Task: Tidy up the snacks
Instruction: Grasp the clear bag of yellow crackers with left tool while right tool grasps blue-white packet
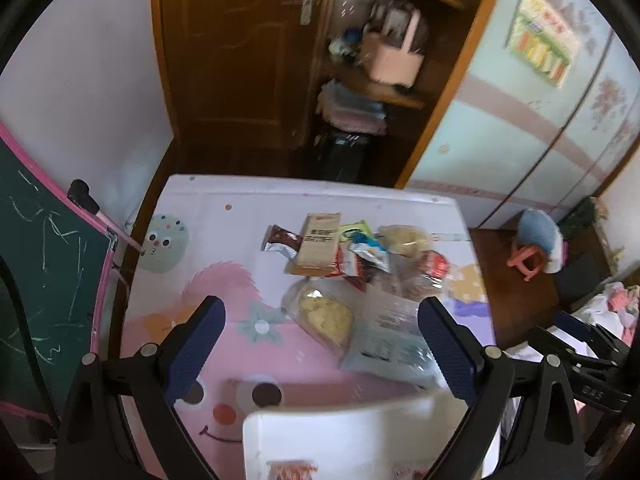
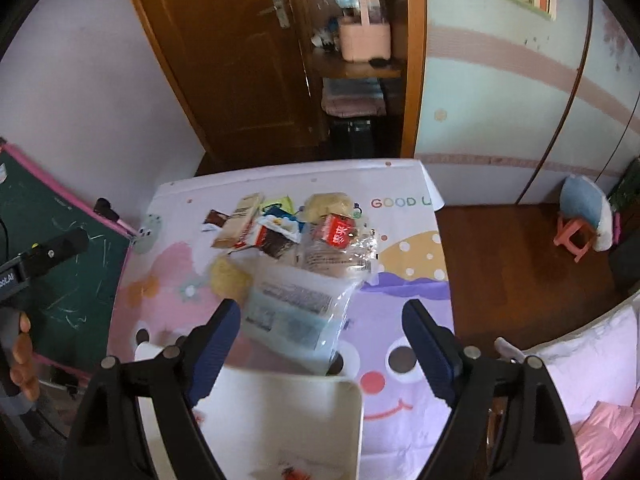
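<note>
A pile of snack bags (image 1: 352, 256) lies near the far edge of the surface. A white bin (image 2: 280, 420) sits at the near edge, with a few snacks inside.

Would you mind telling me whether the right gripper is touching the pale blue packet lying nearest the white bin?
Apart. In the right wrist view the right gripper has its jaws wide open, and the pale blue packet lies on the mat between them with clear gaps on both sides.

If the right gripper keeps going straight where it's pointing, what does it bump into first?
Probably the big clear bag with the pale blue label, lying between the open right gripper fingers, just past the white bin. Depth is hard to judge.
</note>
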Tool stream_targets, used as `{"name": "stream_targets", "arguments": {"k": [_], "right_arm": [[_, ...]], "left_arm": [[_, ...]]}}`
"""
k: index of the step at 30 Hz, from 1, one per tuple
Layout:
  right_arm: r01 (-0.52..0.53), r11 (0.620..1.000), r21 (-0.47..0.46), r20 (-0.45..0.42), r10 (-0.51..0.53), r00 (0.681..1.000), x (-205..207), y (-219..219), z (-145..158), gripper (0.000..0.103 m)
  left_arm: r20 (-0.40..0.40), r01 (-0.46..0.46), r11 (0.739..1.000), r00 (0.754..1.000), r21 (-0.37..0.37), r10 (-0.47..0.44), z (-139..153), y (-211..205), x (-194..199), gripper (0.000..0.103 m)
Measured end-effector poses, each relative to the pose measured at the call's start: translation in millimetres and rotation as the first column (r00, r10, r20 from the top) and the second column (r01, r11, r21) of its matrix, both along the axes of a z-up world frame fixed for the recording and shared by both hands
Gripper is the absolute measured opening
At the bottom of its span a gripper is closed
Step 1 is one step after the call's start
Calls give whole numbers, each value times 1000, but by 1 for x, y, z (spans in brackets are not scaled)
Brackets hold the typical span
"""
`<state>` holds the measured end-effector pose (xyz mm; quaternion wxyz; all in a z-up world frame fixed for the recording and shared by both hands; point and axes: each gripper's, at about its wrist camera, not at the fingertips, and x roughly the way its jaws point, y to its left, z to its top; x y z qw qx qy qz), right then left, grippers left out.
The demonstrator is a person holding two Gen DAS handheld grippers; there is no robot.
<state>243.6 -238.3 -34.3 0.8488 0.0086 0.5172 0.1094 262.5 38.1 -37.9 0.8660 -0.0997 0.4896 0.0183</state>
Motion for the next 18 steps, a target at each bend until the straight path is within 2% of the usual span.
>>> {"name": "stream_targets", "arguments": {"k": [5,8,10,14,18], "right_arm": [[-22,999,32,-114,25,993,39,-5,-60,83],[-39,998,46,-190,47,981,57,-4,-103,82],[-37,995,89,-244,58,968,64,-6,-126,79],[-45,986,163,-323,96,941,76,-5,-159,77],[-87,978,190,-352,151,924,80,3,-175,76]], "left_arm": [[-109,-25,999,994,44,30,-69,-5,53,97],[-179,-25,998,983,65,36,-109,-8,70,97],[-228,-34,997,972,66,49,-135,-9,79,97],[-299,-79,995,950,55,91,-176,-9,96,97],[-357,-116,993,927,27,118,-201,-9,106,97]]}}
